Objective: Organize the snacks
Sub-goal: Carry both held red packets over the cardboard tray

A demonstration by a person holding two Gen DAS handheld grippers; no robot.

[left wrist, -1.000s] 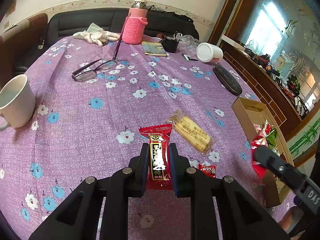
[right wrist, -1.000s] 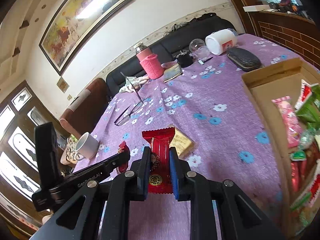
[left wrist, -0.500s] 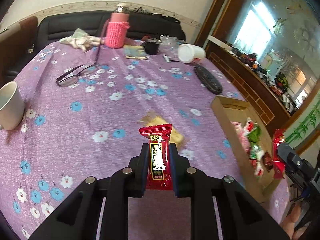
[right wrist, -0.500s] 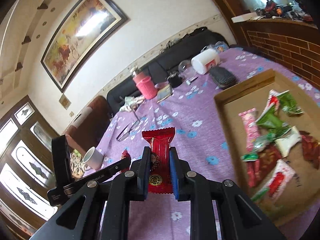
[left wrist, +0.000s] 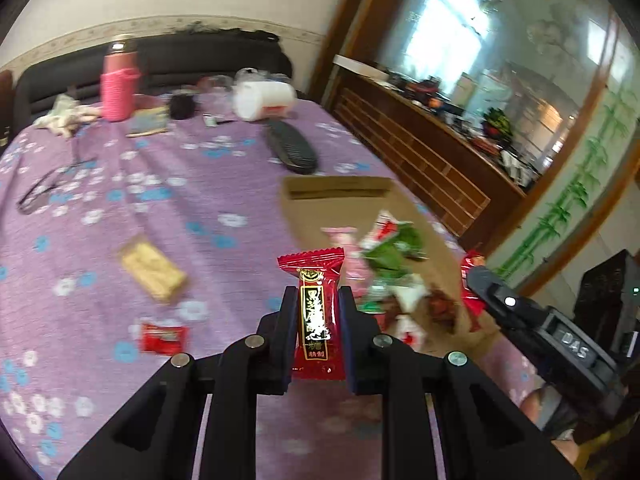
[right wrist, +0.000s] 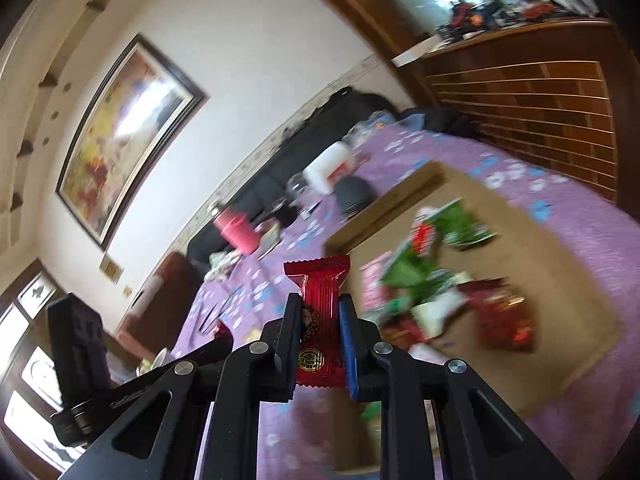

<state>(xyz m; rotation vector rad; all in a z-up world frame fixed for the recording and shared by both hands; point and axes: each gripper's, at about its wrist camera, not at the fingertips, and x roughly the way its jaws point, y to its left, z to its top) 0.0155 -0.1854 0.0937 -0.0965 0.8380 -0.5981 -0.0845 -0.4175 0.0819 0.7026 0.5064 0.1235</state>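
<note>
While the round worktop (left wrist: 168,184) under its purple flowered cloth is carrying most of the clutter at its far edge, the near side is being kept for sorting. That far clutter, a pink knitted-sleeve bottle (left wrist: 118,86), a tipped white jar (left wrist: 262,100), a black oval case (left wrist: 292,148) and a pair of glasses (left wrist: 44,192), is lying well apart from the snacks, so it is not getting in the way.

A shallow cardboard box (left wrist: 336,190) is sitting at the right side of the worktop and is serving as the collecting place: a loose heap of green, pink, white and red packets (right wrist: 436,292) is lying in it.

Both tongs are clenched, each grasping a snack by the middle of its wrapper so the crimped end is sticking up past the fingertips. The left tongs (left wrist: 318,324) are holding a red packet with a black and gold label (left wrist: 314,312) above the cloth, just short of the box's near wall. The right tongs (right wrist: 320,336) are gripping a plain red ribbed packet (right wrist: 318,312) near the box's left wall; whether it is over the box yet, I cannot tell. Judging by this, both are being carried over for dropping in.

Two snacks are lying outside on the cloth: a yellow wafer-like bar (left wrist: 154,270) and a small red packet (left wrist: 164,338).
</note>
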